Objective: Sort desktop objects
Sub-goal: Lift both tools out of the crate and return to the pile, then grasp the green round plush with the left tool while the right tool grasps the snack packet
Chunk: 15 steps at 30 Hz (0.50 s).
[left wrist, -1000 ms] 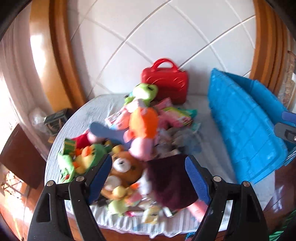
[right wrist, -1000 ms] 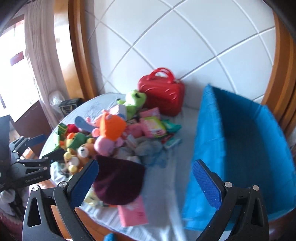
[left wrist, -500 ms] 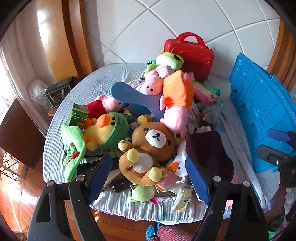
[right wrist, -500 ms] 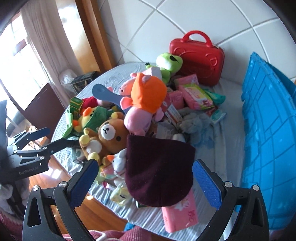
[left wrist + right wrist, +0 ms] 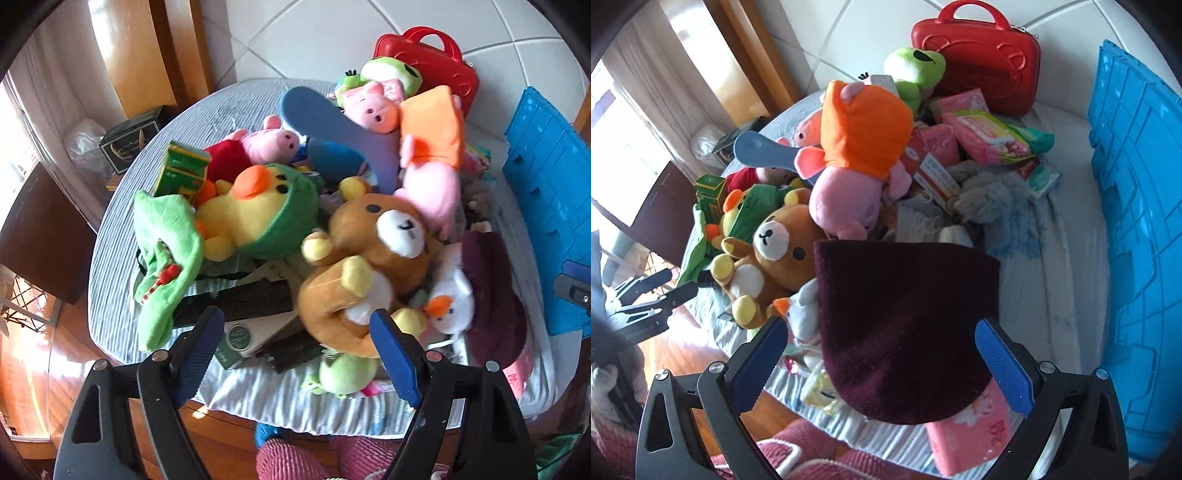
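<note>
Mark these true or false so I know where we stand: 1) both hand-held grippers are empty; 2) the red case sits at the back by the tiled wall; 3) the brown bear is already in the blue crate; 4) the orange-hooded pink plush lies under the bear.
1) True: the left hand-held gripper and right hand-held gripper are open, nothing between the pads.
2) True: the red case stands against the wall, behind the pile.
3) False: the brown bear lies in the pile on the table; the blue crate stands to the right.
4) False: the orange-hooded pink plush lies on top of the pile, above the bear.
</note>
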Tool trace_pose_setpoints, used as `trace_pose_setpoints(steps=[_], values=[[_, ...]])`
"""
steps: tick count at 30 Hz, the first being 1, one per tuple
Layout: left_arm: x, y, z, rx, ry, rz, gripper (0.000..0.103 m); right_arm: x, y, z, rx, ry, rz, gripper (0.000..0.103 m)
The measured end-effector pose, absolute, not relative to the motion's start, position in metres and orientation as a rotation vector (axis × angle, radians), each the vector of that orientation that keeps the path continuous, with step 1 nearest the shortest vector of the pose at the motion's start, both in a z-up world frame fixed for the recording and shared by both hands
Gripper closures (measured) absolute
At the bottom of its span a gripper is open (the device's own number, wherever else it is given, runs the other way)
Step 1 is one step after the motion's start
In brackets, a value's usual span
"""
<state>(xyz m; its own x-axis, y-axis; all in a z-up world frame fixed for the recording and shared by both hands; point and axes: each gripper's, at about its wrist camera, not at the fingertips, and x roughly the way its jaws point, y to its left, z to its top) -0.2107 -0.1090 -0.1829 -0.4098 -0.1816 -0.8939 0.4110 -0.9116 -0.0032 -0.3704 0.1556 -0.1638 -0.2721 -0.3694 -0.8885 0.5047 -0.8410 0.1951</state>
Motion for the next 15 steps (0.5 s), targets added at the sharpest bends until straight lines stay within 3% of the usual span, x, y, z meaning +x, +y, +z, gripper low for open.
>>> trace_pose_setpoints(steps=[12, 15], values=[[-0.184, -0.163, -0.213, 1.587, 0.163, -2.571, 0.022, -0.302, 0.092, -0.192, 1.551, -0.049, -2.282, 0.0], [-0.18, -0.158, -0.233, 1.667, 0.123, -2.61, 0.03, -0.281, 0.083, -0.212, 1.632, -0.105, -2.315, 0.0]])
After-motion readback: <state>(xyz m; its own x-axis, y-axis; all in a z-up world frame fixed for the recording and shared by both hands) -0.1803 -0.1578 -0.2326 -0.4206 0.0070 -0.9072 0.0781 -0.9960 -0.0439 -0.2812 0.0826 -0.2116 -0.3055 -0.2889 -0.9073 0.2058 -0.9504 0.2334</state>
